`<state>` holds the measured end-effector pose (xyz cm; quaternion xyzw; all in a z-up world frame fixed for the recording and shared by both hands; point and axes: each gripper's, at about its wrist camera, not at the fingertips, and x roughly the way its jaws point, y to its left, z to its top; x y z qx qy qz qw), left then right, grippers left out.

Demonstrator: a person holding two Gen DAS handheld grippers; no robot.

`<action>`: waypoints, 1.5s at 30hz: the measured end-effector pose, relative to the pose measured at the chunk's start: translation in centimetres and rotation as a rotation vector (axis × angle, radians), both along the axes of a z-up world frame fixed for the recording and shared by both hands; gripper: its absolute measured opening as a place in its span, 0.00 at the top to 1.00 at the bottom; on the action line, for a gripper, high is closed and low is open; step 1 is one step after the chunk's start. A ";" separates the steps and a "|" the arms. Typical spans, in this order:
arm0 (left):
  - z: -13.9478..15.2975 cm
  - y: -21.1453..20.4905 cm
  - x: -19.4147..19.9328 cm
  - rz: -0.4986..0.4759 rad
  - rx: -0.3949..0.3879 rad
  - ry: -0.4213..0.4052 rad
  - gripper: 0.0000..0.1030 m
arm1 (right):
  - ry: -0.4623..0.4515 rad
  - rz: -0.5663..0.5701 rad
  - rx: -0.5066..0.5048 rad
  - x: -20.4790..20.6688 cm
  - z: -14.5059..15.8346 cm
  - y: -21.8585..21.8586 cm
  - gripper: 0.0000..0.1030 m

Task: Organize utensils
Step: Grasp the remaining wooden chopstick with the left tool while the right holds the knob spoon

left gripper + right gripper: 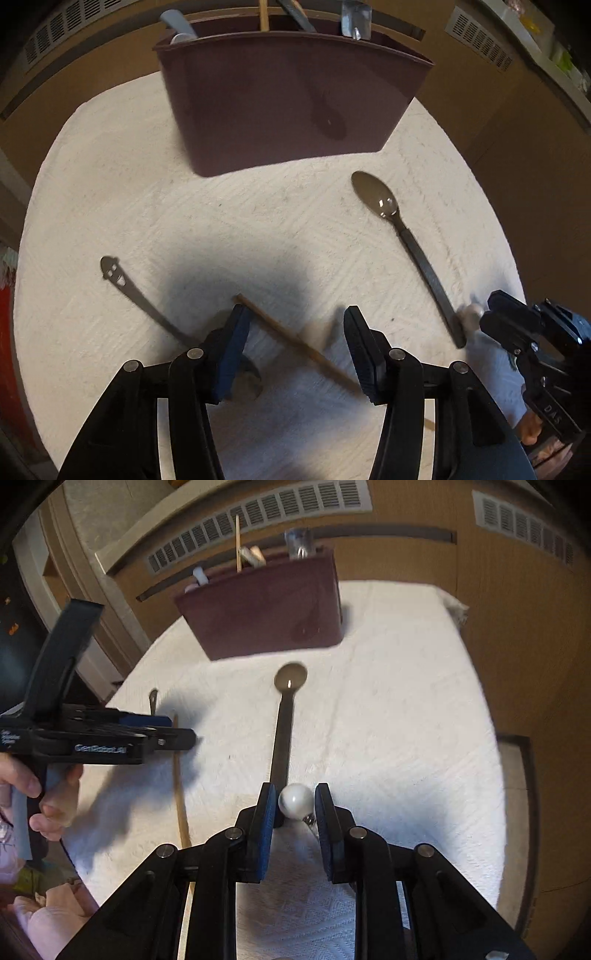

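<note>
chopstick [295,341] perhaps blurred, tongs-crossed

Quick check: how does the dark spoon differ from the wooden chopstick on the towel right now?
The spoon is dark with a wide bowl; the chopstick is a thin, pale wooden stick. The spoon lies right of the left tongs, bowl toward the bin; the chopstick runs diagonally between their open fingers. The spoon's handle end reaches the right tongs, which hold a white ball-ended item. Both lie flat on the towel, outside the bin.

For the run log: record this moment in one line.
left gripper: open over chopstick | right gripper: shut on white ball beside spoon handle
</note>
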<state>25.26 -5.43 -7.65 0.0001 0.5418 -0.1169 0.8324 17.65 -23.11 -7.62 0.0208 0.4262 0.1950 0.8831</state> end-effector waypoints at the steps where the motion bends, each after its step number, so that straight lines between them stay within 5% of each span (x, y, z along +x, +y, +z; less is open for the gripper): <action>1: 0.0 -0.9 0.3 -0.042 -0.021 -0.016 0.49 | -0.030 -0.010 -0.007 -0.1 0.4 -0.3 0.78; 4: -0.1 -3.4 0.4 -0.174 -0.103 -0.034 0.49 | -0.063 -0.025 -0.044 -0.1 1.1 -1.2 0.70; 7: 0.2 -4.7 -0.1 -0.209 -0.105 -0.036 0.48 | -0.040 0.016 -0.116 -0.4 0.7 -1.4 0.70; 11: 0.3 -4.2 -1.1 -0.160 -0.036 -0.029 0.46 | -0.073 0.157 -0.219 -1.9 0.2 0.2 0.70; 15: 0.3 -2.1 -1.2 -0.076 -0.082 0.027 0.46 | -0.064 0.254 -0.241 -1.1 -0.6 1.9 0.70; 21: 0.3 -1.6 0.7 -0.006 -0.126 0.105 0.47 | 0.011 0.191 -0.140 1.3 -0.8 1.2 0.82; 27: -0.2 -5.0 3.5 -0.007 0.012 0.113 0.51 | -0.024 0.066 -0.044 0.2 1.5 -2.0 0.81; 29: -0.2 -6.4 3.6 -0.046 0.054 0.095 0.64 | -0.047 0.043 -0.045 -0.4 2.2 -2.7 0.81; 32: 0.0 -8.2 2.5 -0.159 0.106 0.055 0.85 | -0.062 0.031 -0.042 -1.0 2.8 -3.1 0.81; 35: -0.2 -9.2 -0.3 -0.317 0.253 -0.043 0.87 | -0.074 0.035 -0.048 -1.5 3.1 -2.9 0.81; 38: -0.1 -8.2 -1.7 -0.379 0.311 -0.073 0.86 | -0.071 0.056 -0.034 -1.5 3.1 -2.5 0.81; 42: 0.1 -5.8 -0.6 -0.265 0.220 0.020 0.81 | -0.061 0.065 -0.025 -1.1 2.9 -1.9 0.81; 45: -0.2 -3.8 0.7 -0.095 0.084 0.140 0.67 | -0.050 0.048 -0.032 -0.9 2.7 -1.7 0.81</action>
